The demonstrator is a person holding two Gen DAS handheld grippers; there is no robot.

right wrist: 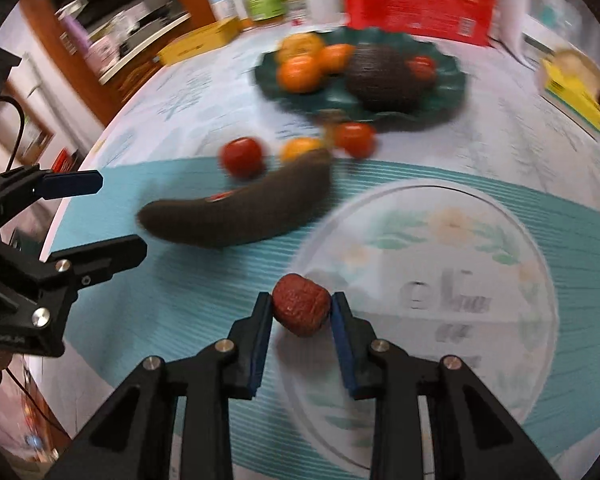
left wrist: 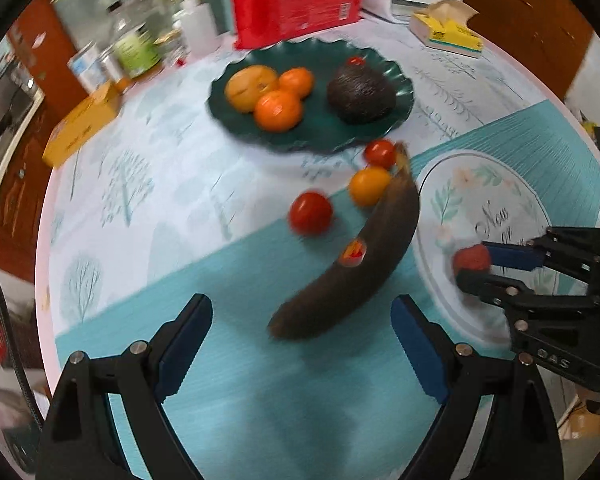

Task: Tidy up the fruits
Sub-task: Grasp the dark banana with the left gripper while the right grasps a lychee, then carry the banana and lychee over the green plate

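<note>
from the left wrist view, the left gripper [left wrist: 300,344] hangs with its blue pads spread wide and nothing between them, above the teal placemat [left wrist: 228,272]. the overripe banana [left wrist: 360,256] lies just ahead of it and a little to the right, its long axis running up and to the right, blunt end nearest the jaws and stem end up by the orange tomato [left wrist: 369,185] and a small red tomato [left wrist: 379,153]. a second red tomato [left wrist: 310,213] sits left of the banana. beyond them the green scalloped plate [left wrist: 404,88] already holds two oranges, a yellower fruit, an avocado and a small red fruit. at far right the right gripper [left wrist: 468,270] pinches a wrinkled red fruit [left wrist: 471,258] over the floral white plate [left wrist: 500,184].

from the right wrist view, the right gripper [right wrist: 302,308] has its pads pressed on that red fruit [right wrist: 301,305], held over the near left edge of the floral plate [right wrist: 440,216]. the banana [right wrist: 240,212] lies well to its upper left, lengthwise across the mat, and the left gripper [right wrist: 116,216] stands spread just beside the banana's blunt end. so the left hand is plainly the nearer one; its jaws would probably need to straddle the banana across its width rather than along it.
</note>
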